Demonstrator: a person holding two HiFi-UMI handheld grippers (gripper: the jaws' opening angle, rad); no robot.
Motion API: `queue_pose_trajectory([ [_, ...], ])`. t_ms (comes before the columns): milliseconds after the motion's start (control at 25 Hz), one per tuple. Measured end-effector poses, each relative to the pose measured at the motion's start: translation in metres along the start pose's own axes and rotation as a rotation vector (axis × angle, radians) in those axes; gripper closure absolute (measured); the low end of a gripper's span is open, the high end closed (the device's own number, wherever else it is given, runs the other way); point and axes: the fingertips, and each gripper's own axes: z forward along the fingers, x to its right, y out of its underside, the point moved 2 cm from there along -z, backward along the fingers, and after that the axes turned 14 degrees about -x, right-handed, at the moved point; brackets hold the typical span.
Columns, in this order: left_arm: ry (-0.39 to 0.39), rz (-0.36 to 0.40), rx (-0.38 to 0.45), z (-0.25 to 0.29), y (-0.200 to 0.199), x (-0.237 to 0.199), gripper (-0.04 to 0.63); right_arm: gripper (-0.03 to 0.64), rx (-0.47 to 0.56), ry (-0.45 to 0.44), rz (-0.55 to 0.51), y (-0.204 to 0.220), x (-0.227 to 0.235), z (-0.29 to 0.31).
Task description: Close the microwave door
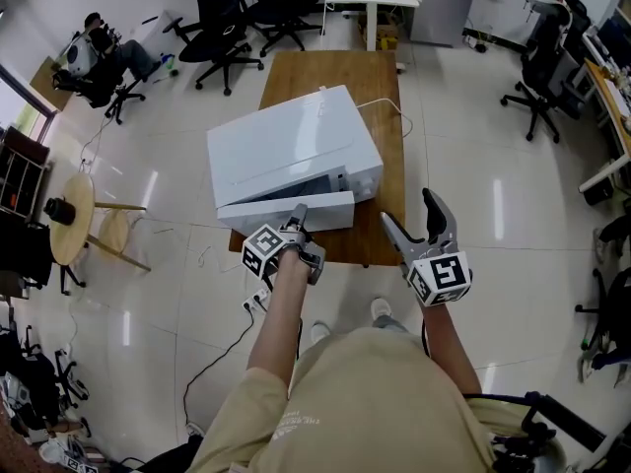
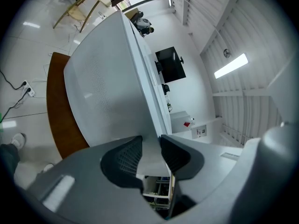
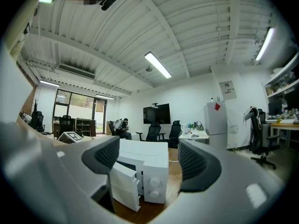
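A white microwave (image 1: 296, 151) stands on a wooden table (image 1: 325, 72). Its door (image 1: 286, 210) hangs partly open toward the table's near edge. My left gripper (image 1: 296, 217) is at the door's free edge, with its jaws close together. In the left gripper view the door (image 2: 103, 87) fills the left side, and its thin edge runs in between the jaws of the left gripper (image 2: 151, 146). My right gripper (image 1: 414, 220) hovers off the table's near right corner, open and empty. In the right gripper view the microwave (image 3: 156, 169) and its ajar door (image 3: 124, 183) show beyond the right gripper (image 3: 148, 153).
Black office chairs (image 1: 222, 37) stand beyond the table, and another chair (image 1: 540, 72) is at the right. A round wooden side table (image 1: 71, 220) is at the left. A power strip and cable (image 1: 254, 304) lie on the tiled floor by my feet. A white cord (image 1: 394, 116) trails across the tabletop.
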Motion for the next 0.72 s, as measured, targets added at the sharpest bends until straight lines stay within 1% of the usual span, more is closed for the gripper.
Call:
queue_pose_trajectory([
  [160,0.016,-0.01,0.03,0.009,-0.015,0.003,0.462,0.235,-0.001,0.006,-0.001,-0.003,-0.003,-0.001],
  [360,-0.032,-0.044,0.037,0.02,-0.024,0.008,0.459,0.235,-0.006,0.019,0.007,-0.001,0.008,0.0],
  [520,-0.04,-0.034,0.061,0.024,-0.028,0.008,0.457,0.235,-0.007,0.014,0.015,-0.001,0.008,0.008],
  [600,-0.072,-0.026,0.078,0.024,-0.032,0.009,0.454,0.235,-0.009,0.0,0.006,-0.001,0.0,0.013],
  [680,-0.101,-0.01,0.073,0.023,-0.031,0.011,0.448,0.235,-0.012,-0.02,-0.007,-0.001,-0.012,0.017],
  [720,-0.101,-0.001,0.063,0.023,-0.03,0.012,0.448,0.235,-0.014,-0.034,-0.012,-0.001,-0.019,0.019],
])
